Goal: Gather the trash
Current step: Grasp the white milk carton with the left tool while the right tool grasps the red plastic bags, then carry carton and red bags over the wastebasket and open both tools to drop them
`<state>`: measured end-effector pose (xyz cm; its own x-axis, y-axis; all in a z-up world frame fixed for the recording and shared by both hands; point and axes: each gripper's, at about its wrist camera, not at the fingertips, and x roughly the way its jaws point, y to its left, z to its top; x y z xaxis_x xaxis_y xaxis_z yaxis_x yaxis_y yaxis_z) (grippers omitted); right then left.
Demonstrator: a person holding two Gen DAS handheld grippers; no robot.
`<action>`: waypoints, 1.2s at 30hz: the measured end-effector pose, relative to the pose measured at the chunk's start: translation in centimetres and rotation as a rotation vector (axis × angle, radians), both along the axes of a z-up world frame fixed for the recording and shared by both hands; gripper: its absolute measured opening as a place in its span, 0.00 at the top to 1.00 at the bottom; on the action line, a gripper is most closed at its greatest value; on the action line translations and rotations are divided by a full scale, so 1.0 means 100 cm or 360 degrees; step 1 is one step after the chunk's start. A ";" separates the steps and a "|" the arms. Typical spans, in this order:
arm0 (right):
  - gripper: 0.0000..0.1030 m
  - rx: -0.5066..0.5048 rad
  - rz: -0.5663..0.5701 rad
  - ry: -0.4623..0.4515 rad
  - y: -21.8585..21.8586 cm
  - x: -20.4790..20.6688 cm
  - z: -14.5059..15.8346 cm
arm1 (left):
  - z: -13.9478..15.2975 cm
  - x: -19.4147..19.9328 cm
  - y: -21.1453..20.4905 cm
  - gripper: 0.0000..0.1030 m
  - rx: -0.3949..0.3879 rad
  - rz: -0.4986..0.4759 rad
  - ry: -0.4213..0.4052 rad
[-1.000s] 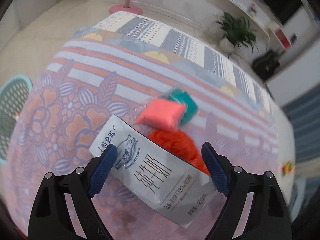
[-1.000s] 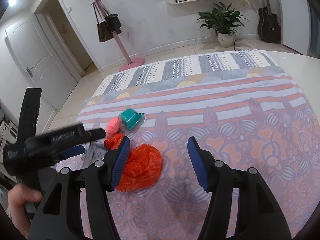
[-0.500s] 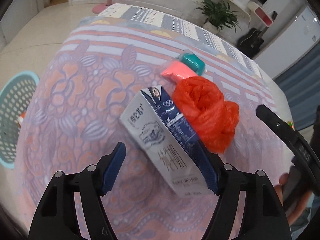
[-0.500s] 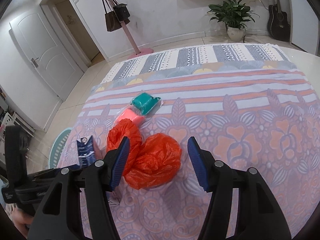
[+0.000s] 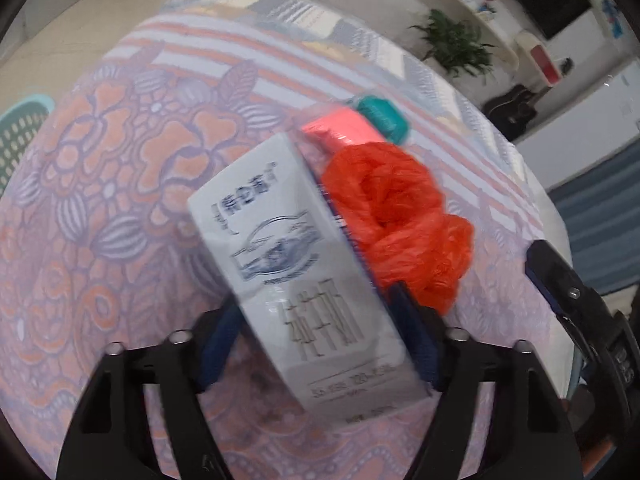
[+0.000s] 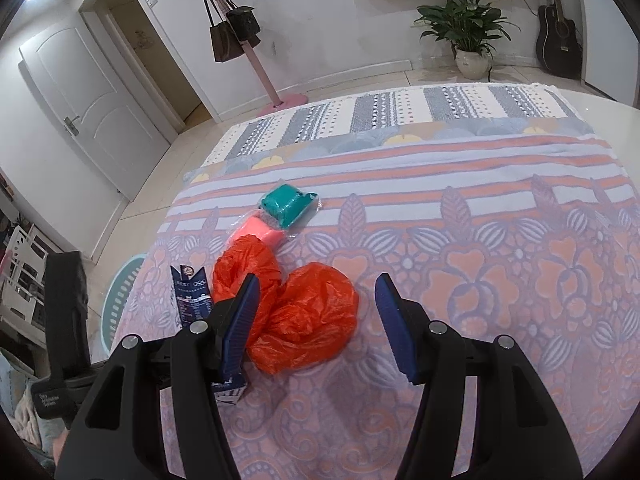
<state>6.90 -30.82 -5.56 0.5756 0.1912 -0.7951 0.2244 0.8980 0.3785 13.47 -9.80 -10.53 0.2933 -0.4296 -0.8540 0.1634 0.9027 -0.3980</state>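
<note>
My left gripper (image 5: 316,344) is shut on a white and blue milk carton (image 5: 296,272), its blue pads pressed on both sides. The carton also shows in the right wrist view (image 6: 192,296), beside the left gripper's body (image 6: 60,344). A crumpled orange plastic bag (image 5: 400,220) lies just right of the carton. In the right wrist view the orange bag (image 6: 304,316) lies between the fingers of my right gripper (image 6: 316,316), which is open and empty above it. A pink packet (image 6: 260,232) and a teal packet (image 6: 288,204) lie beyond.
The trash lies on a bed with a floral and striped cover (image 6: 480,260). A teal perforated basket (image 5: 18,136) stands on the floor left of the bed; it also shows in the right wrist view (image 6: 120,300). A coat stand (image 6: 256,52), potted plant (image 6: 468,28) and guitar (image 6: 558,40) stand by the far wall.
My left gripper has closed onto the milk carton, which now fills more of its view. My right gripper has moved closer over the orange bag and stays open.
</note>
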 end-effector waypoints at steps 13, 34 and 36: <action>0.24 -0.0095 0.0207 0.0042 0.068 0.028 -0.014 | 0.036 -0.014 0.068 0.46 0.0054 -0.0041 -0.0135; 0.78 -0.0190 0.0479 -0.0164 0.172 0.053 0.038 | 0.079 -0.017 0.199 0.45 -0.0062 0.0148 -0.0365; 0.78 -0.0208 0.0540 -0.0200 0.196 0.065 0.051 | 0.085 -0.014 0.217 0.45 -0.0056 0.0193 -0.0383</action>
